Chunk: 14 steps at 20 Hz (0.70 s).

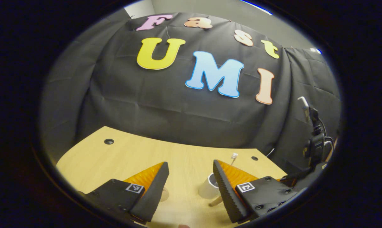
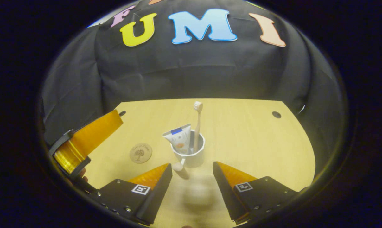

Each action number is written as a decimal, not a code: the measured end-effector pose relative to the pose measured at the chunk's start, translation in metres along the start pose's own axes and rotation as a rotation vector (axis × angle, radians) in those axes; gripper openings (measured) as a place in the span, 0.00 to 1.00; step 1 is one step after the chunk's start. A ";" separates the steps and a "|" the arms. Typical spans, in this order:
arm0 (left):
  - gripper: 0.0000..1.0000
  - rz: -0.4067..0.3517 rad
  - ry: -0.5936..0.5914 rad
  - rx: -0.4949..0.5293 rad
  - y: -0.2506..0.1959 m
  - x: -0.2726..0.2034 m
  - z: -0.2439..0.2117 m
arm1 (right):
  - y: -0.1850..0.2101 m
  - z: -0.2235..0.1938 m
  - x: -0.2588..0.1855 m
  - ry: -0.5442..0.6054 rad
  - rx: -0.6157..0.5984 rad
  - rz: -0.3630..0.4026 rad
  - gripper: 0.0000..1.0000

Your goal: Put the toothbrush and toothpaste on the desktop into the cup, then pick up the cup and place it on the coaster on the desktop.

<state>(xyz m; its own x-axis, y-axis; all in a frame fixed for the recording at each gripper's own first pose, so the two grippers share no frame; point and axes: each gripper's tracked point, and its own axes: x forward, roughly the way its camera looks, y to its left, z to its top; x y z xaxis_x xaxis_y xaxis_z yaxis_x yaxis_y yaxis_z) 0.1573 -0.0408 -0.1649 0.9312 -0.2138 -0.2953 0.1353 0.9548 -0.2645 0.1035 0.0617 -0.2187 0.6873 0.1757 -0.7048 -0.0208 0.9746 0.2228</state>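
One cup (image 2: 191,152) holding one toothbrush (image 2: 197,126), one toothpaste (image 2: 180,139); one coaster (image 2: 140,153) beside; both claws, left claw (image 1: 191,186) and right claw (image 2: 192,186), wide open, empty

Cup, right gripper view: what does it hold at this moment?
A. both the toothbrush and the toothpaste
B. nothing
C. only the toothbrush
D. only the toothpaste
A: the toothbrush and the toothpaste both stand upright in the cup, which sits on the desk beside the coaster, not on it.
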 end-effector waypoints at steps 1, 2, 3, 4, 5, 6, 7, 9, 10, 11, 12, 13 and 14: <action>0.90 0.006 0.005 0.002 0.001 -0.003 0.000 | 0.004 -0.002 0.004 0.029 0.012 0.005 0.82; 0.92 0.006 0.008 0.002 0.003 -0.005 0.000 | 0.007 -0.002 0.010 0.053 0.022 0.009 0.81; 0.90 0.003 0.013 0.001 0.003 -0.009 -0.003 | 0.009 -0.005 0.014 0.079 0.028 0.006 0.81; 0.92 0.002 0.017 -0.003 0.004 -0.011 -0.003 | 0.011 -0.005 0.019 0.105 0.032 0.002 0.81; 0.91 0.002 0.021 -0.007 0.005 -0.012 -0.004 | 0.012 -0.007 0.023 0.132 0.038 -0.002 0.81; 0.91 0.006 0.023 -0.013 0.007 -0.014 -0.005 | 0.012 -0.010 0.028 0.162 0.039 -0.011 0.81; 0.91 0.007 0.024 -0.021 0.009 -0.015 -0.005 | 0.012 -0.011 0.031 0.183 0.036 -0.018 0.81; 0.91 0.013 0.031 -0.032 0.015 -0.013 -0.009 | 0.013 -0.015 0.038 0.234 0.035 -0.027 0.81; 0.91 0.016 0.036 -0.036 0.017 -0.012 -0.011 | 0.013 -0.017 0.042 0.262 0.038 -0.032 0.81; 0.91 0.018 0.039 -0.041 0.019 -0.012 -0.011 | 0.013 -0.018 0.047 0.281 0.044 -0.034 0.82; 0.91 0.018 0.041 -0.047 0.021 -0.011 -0.012 | 0.013 -0.019 0.050 0.302 0.046 -0.033 0.82; 0.91 0.018 0.044 -0.052 0.022 -0.010 -0.012 | 0.012 -0.020 0.054 0.318 0.050 -0.036 0.82; 0.91 0.018 0.048 -0.054 0.022 -0.009 -0.014 | 0.012 -0.020 0.057 0.334 0.055 -0.038 0.82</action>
<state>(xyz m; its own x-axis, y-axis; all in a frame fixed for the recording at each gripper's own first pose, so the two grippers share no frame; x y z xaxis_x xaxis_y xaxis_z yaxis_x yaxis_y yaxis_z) 0.1478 -0.0204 -0.1809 0.9157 -0.2078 -0.3439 0.0991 0.9462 -0.3079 0.1278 0.0858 -0.2693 0.4106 0.1838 -0.8931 0.0457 0.9741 0.2215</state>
